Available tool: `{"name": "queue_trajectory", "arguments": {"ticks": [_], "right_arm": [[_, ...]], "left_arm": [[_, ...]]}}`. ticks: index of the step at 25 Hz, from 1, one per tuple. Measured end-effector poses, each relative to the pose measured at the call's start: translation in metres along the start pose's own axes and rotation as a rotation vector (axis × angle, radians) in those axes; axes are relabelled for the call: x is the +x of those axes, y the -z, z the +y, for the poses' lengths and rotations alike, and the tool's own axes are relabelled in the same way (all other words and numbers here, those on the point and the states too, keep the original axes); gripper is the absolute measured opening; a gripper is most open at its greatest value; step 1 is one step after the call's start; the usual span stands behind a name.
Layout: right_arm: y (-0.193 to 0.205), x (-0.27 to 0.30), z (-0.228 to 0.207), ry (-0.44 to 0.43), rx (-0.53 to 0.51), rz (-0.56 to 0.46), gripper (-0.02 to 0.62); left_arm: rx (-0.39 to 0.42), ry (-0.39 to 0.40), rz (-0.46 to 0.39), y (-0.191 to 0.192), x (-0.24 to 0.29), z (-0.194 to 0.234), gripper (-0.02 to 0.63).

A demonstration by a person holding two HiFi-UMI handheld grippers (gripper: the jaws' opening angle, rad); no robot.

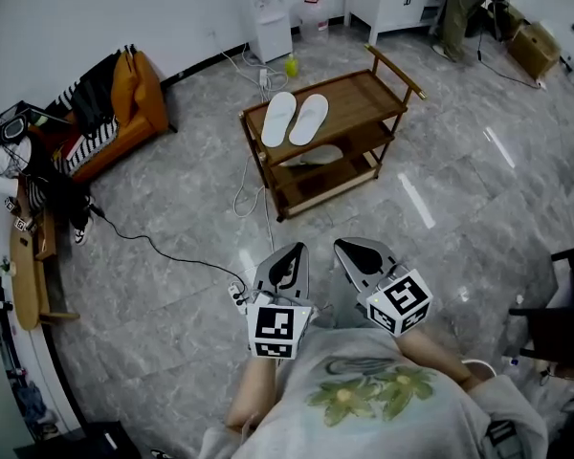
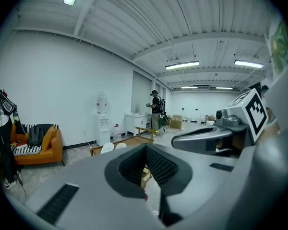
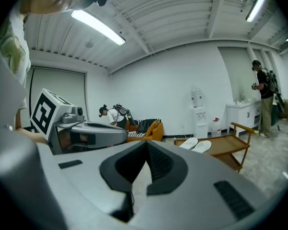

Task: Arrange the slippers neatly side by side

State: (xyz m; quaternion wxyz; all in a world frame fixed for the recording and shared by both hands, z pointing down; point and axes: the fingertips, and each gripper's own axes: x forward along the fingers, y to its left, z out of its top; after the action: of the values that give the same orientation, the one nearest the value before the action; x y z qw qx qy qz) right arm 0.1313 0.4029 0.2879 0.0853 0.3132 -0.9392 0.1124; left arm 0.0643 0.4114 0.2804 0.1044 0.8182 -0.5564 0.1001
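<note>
**Head view of the room, with both gripper views.** A wooden trolley (image 1: 364,98) with three tiers stands on the grey stone floor (image 1: 172,199). Behind it, along the wall, are a water dispenser (image 1: 267,12) and a white cabinet (image 1: 394,0), beside which a person (image 1: 456,12) stands. An orange sofa (image 1: 134,103), draped with dark and striped cloth, lies to the left. A white cable (image 1: 266,213) runs from the trolley's foot towards the wearer, and a black cable (image 1: 143,242) crosses the floor from the left. Both end near a power strip (image 1: 237,296) just beside the left tongs (image 1: 289,251).

The first white slipper (image 1: 278,119) and the second white slipper (image 1: 309,119) lie side by side, touching or nearly so, on the trolley's top tier at its left end. A white object (image 1: 311,155) of uncertain kind rests on the middle tier.

The left tongs and the right tongs (image 1: 349,249) are held close to the wearer's body, well apart from the slippers and pointed towards the trolley. Only bare floor and the cables lie between. Each pair of tongs has its jaws together, with nothing between them.
</note>
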Motion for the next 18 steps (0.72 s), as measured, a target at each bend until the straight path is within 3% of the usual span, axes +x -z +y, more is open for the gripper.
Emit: {"name": "queue_trajectory", "arguments": {"ticks": [6, 18], "right_arm": [[-0.003, 0.006, -0.016, 0.005, -0.010, -0.006, 0.003], [-0.019, 0.054, -0.078, -0.004, 0.007, -0.002, 0.004]], "left_arm": [[-0.009, 0.031, 0.000, 0.002, 0.018, 0.001, 0.011], [0.012, -0.004, 0.062, -0.006, 0.086, 0.032, 0.012]]}}
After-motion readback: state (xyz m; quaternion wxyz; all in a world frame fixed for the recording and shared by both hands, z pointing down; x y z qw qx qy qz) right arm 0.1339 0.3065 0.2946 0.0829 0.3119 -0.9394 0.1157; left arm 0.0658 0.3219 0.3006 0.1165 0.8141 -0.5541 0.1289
